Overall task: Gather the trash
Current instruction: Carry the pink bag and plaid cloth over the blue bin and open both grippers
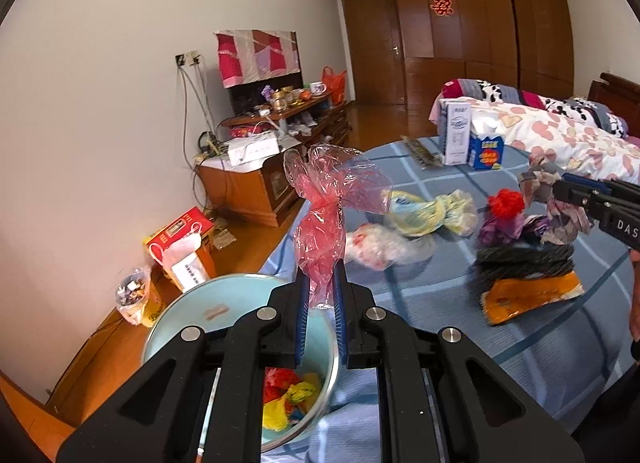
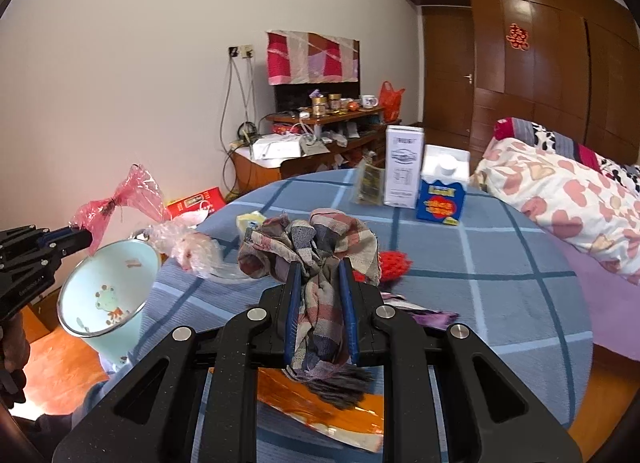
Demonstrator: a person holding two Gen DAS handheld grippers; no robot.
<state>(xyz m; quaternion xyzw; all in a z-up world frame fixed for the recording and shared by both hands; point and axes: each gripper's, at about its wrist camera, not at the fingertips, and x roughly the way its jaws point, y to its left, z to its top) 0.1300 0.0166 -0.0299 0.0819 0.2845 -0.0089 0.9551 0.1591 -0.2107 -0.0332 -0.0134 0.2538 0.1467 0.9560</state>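
Observation:
My left gripper (image 1: 320, 283) is shut on a crumpled pink plastic wrapper (image 1: 326, 199), held above the pale blue bin (image 1: 176, 315); bright wrappers lie inside the bin. From the right wrist view the same wrapper (image 2: 116, 203) sticks out of the left gripper (image 2: 78, 233) over the bin (image 2: 108, 287). My right gripper (image 2: 320, 275) is shut on a plaid cloth scrap (image 2: 316, 247), lifted over the blue checked table (image 2: 500, 295). That cloth (image 1: 560, 203) also shows at the right in the left wrist view.
On the table lie a clear plastic bag (image 1: 380, 247), a yellow-blue wrapper (image 1: 432, 211), a red knitted ball (image 1: 506, 203), a dark cloth (image 1: 524, 259), an orange packet (image 1: 532, 295) and cartons (image 1: 456, 135). A bed (image 2: 560, 191) stands at the right, a cluttered cabinet (image 2: 320, 131) behind.

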